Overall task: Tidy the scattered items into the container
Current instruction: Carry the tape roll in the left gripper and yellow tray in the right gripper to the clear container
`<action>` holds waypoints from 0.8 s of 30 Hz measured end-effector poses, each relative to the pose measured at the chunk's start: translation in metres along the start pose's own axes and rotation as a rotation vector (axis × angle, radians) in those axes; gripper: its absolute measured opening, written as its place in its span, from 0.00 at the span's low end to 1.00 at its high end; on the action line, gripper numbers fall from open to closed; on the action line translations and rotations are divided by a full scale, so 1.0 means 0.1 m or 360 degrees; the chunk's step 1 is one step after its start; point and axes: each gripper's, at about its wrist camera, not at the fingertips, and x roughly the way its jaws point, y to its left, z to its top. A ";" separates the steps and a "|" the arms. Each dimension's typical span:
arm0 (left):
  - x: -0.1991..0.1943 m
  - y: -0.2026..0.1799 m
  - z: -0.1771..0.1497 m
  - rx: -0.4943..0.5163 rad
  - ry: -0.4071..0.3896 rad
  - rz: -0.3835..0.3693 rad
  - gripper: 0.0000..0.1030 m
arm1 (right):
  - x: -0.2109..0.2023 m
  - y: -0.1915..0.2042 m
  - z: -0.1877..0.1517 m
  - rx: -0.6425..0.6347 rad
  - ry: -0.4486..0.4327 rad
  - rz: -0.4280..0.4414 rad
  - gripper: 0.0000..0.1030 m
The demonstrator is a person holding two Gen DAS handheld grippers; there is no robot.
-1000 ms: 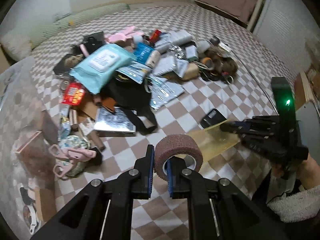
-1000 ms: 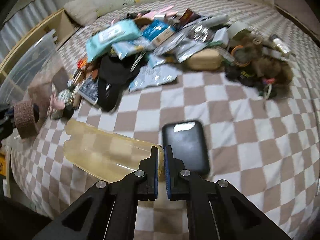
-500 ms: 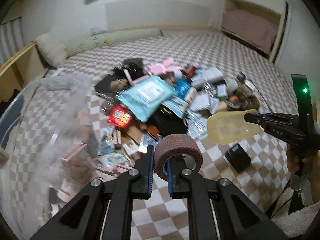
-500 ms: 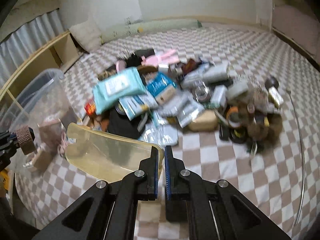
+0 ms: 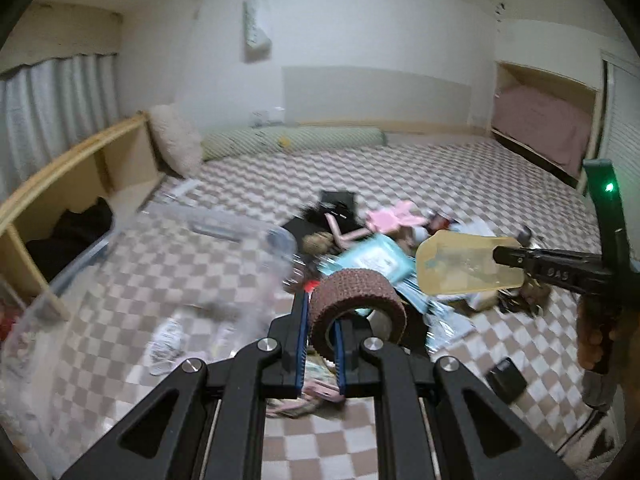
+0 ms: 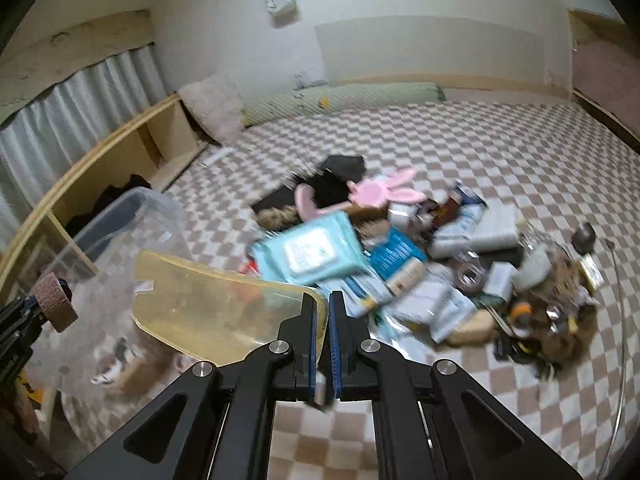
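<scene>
**A:** While both hands are up over the checkered bed (image 5: 420, 184), where's each thing sitting relative to the clear plastic bin (image 6: 120, 232)?

**B:** Left gripper (image 5: 322, 344) has its fingers clenched on the wall of the brown bandage roll (image 5: 356, 304): one finger outside the roll, the other poking into the hole. The roll hangs just right of the bin's rim, not inside it.

**A:** And the right one?

**B:** Right gripper (image 6: 325, 340) fingers are pinched tight on the edge of the yellow see-through plastic sheet (image 6: 224, 312). The sheet sticks out to the left of the fingers, toward the bin, and overlaps its near wall in the right wrist view. Can't tell if it touches.

**A:** The rest of the junk?

**B:** The pile (image 6: 420, 256), blue wipes pack (image 6: 312, 252) included, lies right of the bin on the bed.
</scene>
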 end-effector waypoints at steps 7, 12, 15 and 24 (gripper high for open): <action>-0.18 0.38 0.02 -0.0121 -0.0078 0.0118 0.11 | -0.02 0.48 0.27 -0.0073 -0.0067 0.0112 0.06; -0.26 0.64 0.01 -0.0193 -0.0094 0.0207 0.11 | 0.05 0.80 0.44 -0.0118 -0.0084 0.0171 0.06; -0.29 0.76 -0.03 -0.0224 -0.0104 0.0259 0.11 | 0.12 0.98 0.51 -0.0141 -0.0080 0.0202 0.07; -0.34 1.28 -0.19 -0.0435 -0.0031 0.0367 0.11 | 0.39 1.73 0.52 -0.0324 -0.0035 0.0244 0.06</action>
